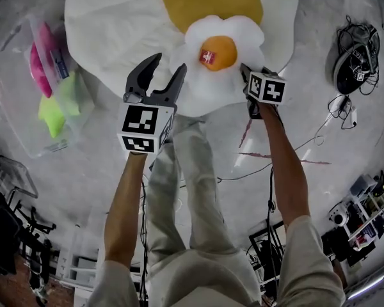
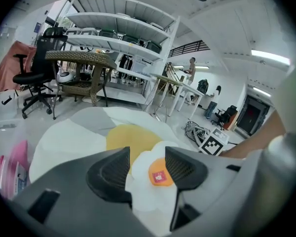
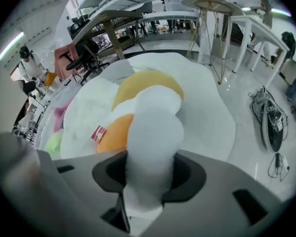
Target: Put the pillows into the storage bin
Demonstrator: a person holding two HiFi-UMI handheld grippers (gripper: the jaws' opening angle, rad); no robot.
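A small fried-egg pillow (image 1: 221,82), white with an orange yolk and a red tag, lies on a much larger fried-egg pillow (image 1: 115,18) on the floor. My right gripper (image 1: 251,85) is shut on the small pillow's white right edge; in the right gripper view the white plush (image 3: 153,127) is squeezed between the jaws of that gripper (image 3: 149,169). My left gripper (image 1: 169,64) hovers open over the small pillow's left edge, apart from it. In the left gripper view the yolk (image 2: 160,172) shows through the gap of that gripper (image 2: 147,166). A clear storage bin (image 1: 25,120) holding pink and green pillows sits to the left.
A tangle of cables and a black device (image 1: 355,59) lie on the floor to the right. The person's legs (image 1: 192,190) stand just behind the pillows. Beyond them are an office chair (image 2: 39,78), a wicker table (image 2: 84,63) and white shelves (image 2: 123,33).
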